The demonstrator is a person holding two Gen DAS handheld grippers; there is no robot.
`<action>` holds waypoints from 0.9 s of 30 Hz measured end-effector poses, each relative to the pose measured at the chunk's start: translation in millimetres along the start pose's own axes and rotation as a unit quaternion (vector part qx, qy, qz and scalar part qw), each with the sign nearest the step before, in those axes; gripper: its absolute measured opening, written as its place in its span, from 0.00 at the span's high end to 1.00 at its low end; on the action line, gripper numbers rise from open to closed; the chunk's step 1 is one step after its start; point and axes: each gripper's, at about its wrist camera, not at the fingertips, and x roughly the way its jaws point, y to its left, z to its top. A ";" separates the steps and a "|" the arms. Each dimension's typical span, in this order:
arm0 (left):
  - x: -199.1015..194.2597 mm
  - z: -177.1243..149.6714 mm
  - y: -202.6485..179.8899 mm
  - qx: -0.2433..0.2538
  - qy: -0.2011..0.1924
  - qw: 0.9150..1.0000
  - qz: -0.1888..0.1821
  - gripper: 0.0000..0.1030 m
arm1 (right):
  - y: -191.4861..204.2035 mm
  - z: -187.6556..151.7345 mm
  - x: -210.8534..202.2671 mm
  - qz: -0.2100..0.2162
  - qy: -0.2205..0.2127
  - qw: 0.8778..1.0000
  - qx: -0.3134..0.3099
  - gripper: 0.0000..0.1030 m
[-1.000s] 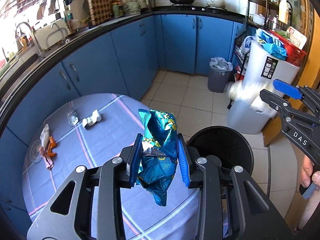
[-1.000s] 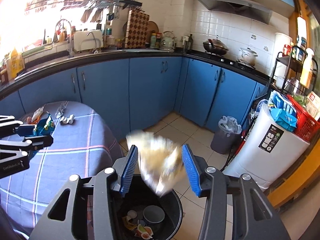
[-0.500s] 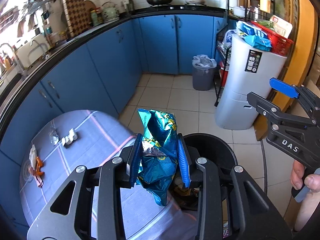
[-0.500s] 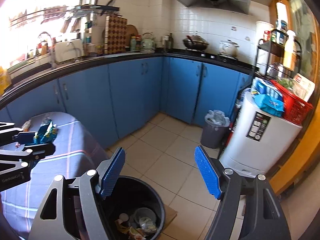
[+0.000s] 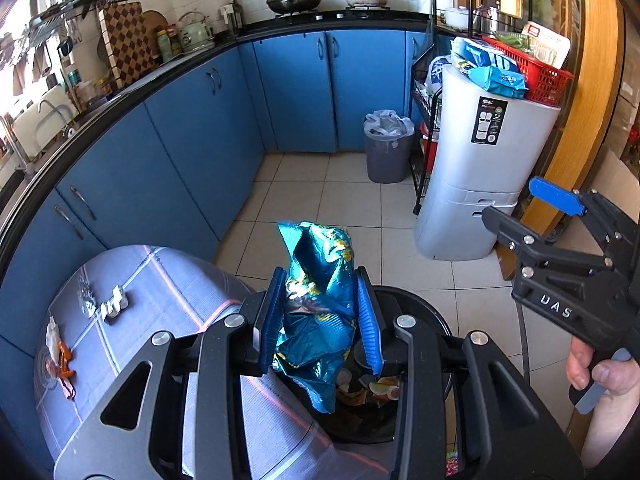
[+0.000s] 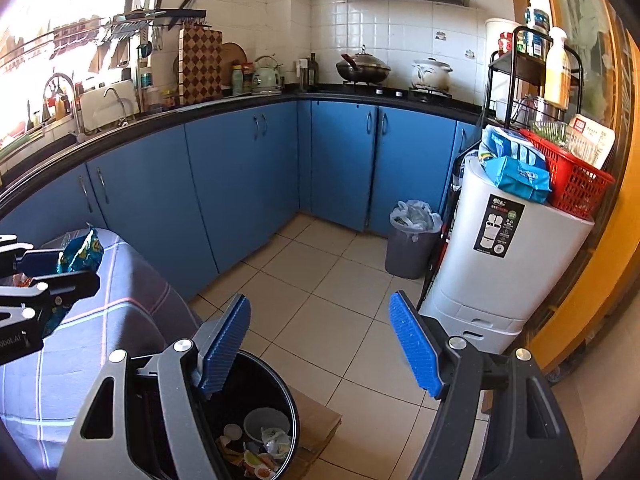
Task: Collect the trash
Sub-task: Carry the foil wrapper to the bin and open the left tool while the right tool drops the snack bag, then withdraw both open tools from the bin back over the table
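My left gripper (image 5: 318, 316) is shut on a crumpled teal snack bag (image 5: 320, 300) and holds it over the near rim of the black trash bin (image 5: 432, 316), which holds scraps. The bag also shows in the right wrist view (image 6: 80, 250). My right gripper (image 6: 320, 344) is open and empty, above and right of the bin (image 6: 276, 384); it also shows in the left wrist view (image 5: 556, 196). More trash lies on the round table (image 5: 160, 280): a white crumpled piece (image 5: 114, 306), a clear wrapper (image 5: 85, 300) and an orange and white wrapper (image 5: 58, 354).
Blue cabinets (image 5: 192, 148) curve around the back. A grey lined bin (image 5: 388, 148) stands in the corner. A white tall unit (image 5: 484, 168) with a red basket (image 5: 532, 68) stands at the right. Cardboard (image 6: 320, 428) lies under the black bin.
The pale trash in my right gripper dropped into the bin and that gripper opened and lifted away. My left gripper carried the teal bag from over the table to the bin's rim.
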 end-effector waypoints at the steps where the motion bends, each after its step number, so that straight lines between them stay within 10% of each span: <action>1: 1.0 0.8 -0.3 0.000 0.000 1.000 -0.001 0.65 | -0.8 -0.9 1.4 0.000 0.002 1.000 0.001 0.32; 7: 9.9 7.0 -5.4 0.003 0.009 1.000 -0.009 0.65 | -6.7 -2.9 7.5 -0.004 0.008 1.000 0.005 0.32; 11: 8.7 7.5 -0.4 -0.015 -0.002 1.000 -0.023 0.15 | -9.6 -4.8 10.2 -0.004 0.012 1.000 0.009 0.32; 27: 7.6 7.6 18.5 -0.045 -0.005 0.999 -0.013 0.03 | 2.8 -2.8 10.6 0.003 0.011 1.000 -0.004 0.32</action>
